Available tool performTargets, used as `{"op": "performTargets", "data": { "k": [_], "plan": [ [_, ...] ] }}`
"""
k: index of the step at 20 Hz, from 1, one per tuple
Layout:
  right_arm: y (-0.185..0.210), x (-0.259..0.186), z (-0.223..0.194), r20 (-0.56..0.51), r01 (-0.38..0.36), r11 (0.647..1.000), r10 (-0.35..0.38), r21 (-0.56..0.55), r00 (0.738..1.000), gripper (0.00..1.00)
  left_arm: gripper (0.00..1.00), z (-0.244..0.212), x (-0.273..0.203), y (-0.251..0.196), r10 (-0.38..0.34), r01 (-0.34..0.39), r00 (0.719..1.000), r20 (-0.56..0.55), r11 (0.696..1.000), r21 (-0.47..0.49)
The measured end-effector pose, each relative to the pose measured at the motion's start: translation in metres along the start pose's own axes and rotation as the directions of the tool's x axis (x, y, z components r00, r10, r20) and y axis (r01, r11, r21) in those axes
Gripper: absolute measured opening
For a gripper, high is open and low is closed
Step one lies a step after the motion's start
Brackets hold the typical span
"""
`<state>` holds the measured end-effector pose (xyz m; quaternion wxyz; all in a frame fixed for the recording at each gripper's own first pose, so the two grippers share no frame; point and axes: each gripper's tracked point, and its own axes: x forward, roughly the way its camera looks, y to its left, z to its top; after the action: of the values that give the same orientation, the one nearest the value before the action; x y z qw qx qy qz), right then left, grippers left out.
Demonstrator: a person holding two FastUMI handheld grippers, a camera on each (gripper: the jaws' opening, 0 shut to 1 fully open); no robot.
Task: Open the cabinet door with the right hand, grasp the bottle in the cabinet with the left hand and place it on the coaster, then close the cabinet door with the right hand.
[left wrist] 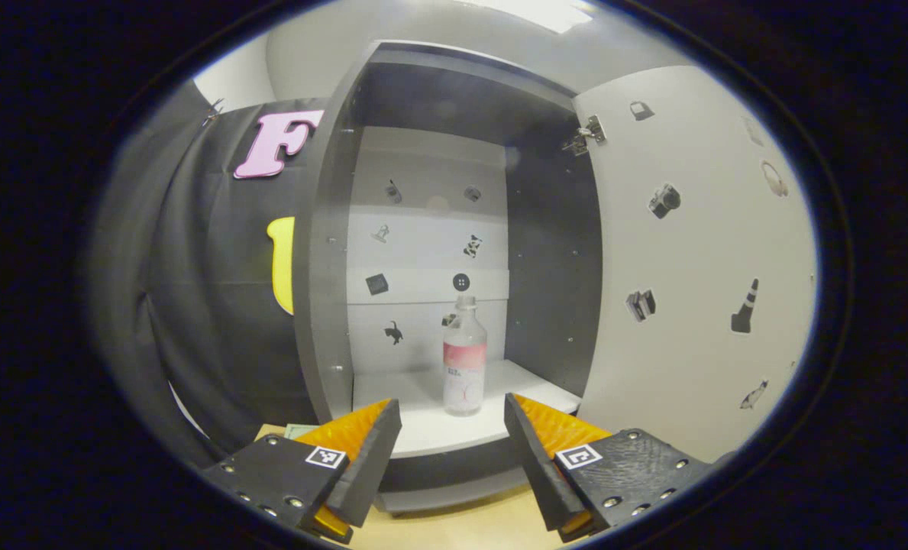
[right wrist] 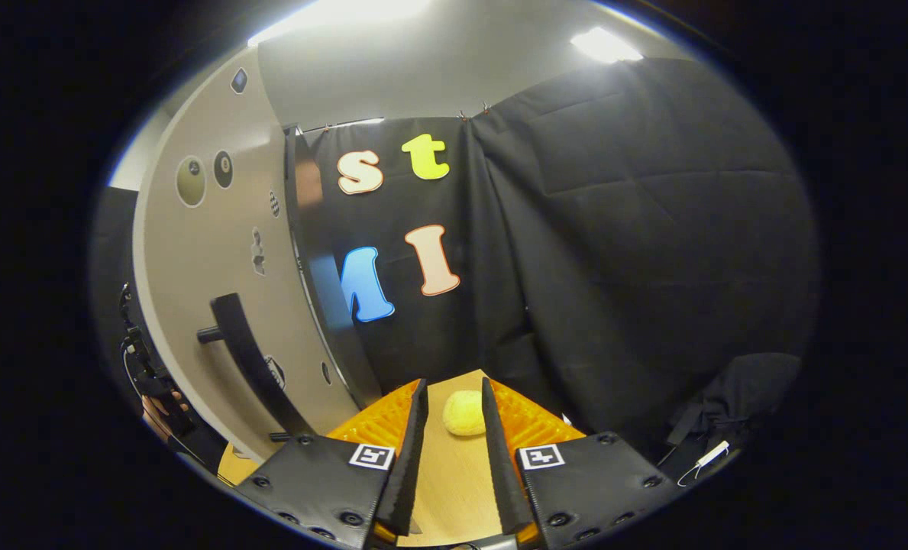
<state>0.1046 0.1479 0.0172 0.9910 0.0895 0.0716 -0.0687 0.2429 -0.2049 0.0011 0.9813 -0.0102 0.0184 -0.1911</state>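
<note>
Cabinet door (left wrist: 698, 252) stands open; the wide-open left gripper (left wrist: 452, 439) faces the bottle (left wrist: 464, 357), not yet grasped; right gripper (right wrist: 454, 428) narrow, empty.

The cabinet door (left wrist: 698, 252) stands swung wide; the shelf (left wrist: 423, 416) around the 1 bottle (left wrist: 464, 355) is bare, approach unobstructed.

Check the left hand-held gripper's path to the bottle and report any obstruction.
Nothing visible blocks it. The cabinet door is swung open to the side, and the bottle stands alone on the shelf, straight ahead of the open left hand-held gripper.
</note>
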Motion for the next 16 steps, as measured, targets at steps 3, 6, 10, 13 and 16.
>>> {"op": "performTargets", "data": {
  "k": [3,6,10,13,16],
  "plan": [
    [-0.012,0.004,-0.006,-0.034,0.060,0.998,-0.060,-0.005,0.998,0.82,0.82,0.005,0.033,-0.006,-0.013,0.013,1.000,0.008,0.999,-0.034],
    [-0.018,0.010,-0.004,-0.028,0.091,0.996,-0.091,-0.002,0.995,0.98,0.82,0.010,0.064,-0.006,-0.010,0.010,1.000,0.016,0.999,-0.030],
    [-0.022,0.014,-0.006,-0.036,0.113,0.994,-0.113,0.000,0.993,0.98,0.82,0.009,0.106,-0.008,-0.013,0.014,0.999,0.030,0.999,-0.031],
    [-0.025,0.018,-0.007,-0.046,0.129,0.992,-0.129,-0.007,0.991,0.98,0.82,0.008,0.130,-0.009,-0.012,0.013,0.999,0.032,1.000,-0.027],
    [-0.030,0.020,-0.012,-0.072,0.147,0.989,-0.148,-0.017,0.986,0.98,0.82,0.003,0.153,-0.008,-0.007,0.008,1.000,0.027,1.000,-0.021]
  ]
}}
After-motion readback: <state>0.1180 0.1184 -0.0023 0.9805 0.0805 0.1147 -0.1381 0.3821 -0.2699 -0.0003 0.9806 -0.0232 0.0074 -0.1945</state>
